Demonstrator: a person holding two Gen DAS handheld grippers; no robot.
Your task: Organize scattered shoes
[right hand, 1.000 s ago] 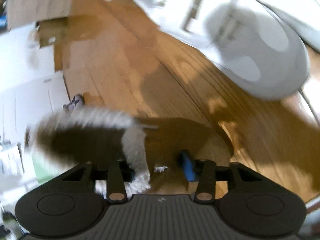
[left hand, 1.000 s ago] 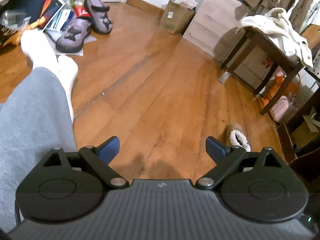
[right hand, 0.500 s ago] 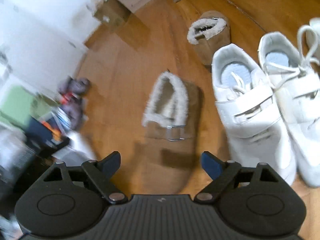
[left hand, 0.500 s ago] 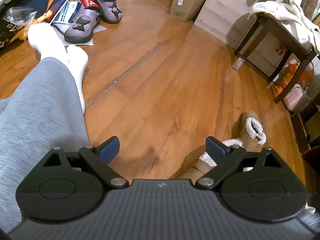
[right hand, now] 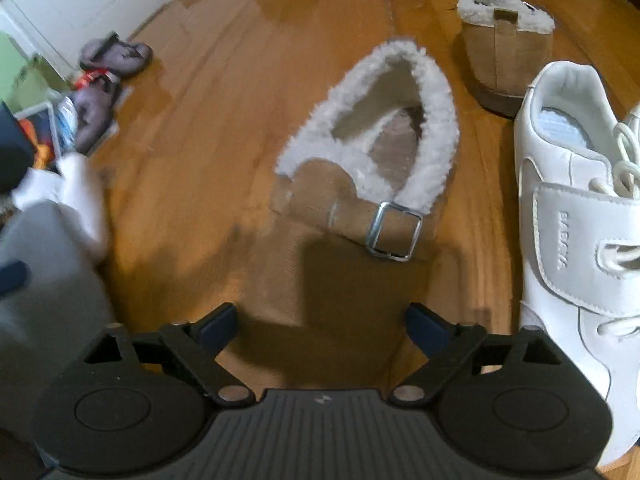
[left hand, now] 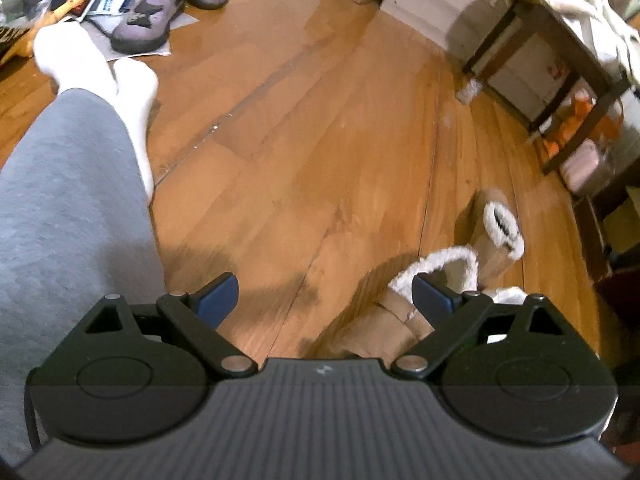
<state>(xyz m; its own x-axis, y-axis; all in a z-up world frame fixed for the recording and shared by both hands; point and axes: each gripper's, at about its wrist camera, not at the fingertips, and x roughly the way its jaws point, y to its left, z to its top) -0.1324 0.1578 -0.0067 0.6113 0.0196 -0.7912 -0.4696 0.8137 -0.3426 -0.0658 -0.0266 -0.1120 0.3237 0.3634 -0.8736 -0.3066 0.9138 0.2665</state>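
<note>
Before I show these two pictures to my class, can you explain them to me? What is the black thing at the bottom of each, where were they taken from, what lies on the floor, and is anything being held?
No robot: a person holds a two-fingered gripper in each hand, each with a camera looking along its fingers. The black shape is the gripper's body.

The left gripper is open and empty over the wooden floor, beside the person's grey trouser leg.

The right gripper is also open, holding nothing, above a tan buckled slipper with fleece trim. Its mate stands farther off; a white sneaker sits beside them. Grey clogs lie across the room.
</note>
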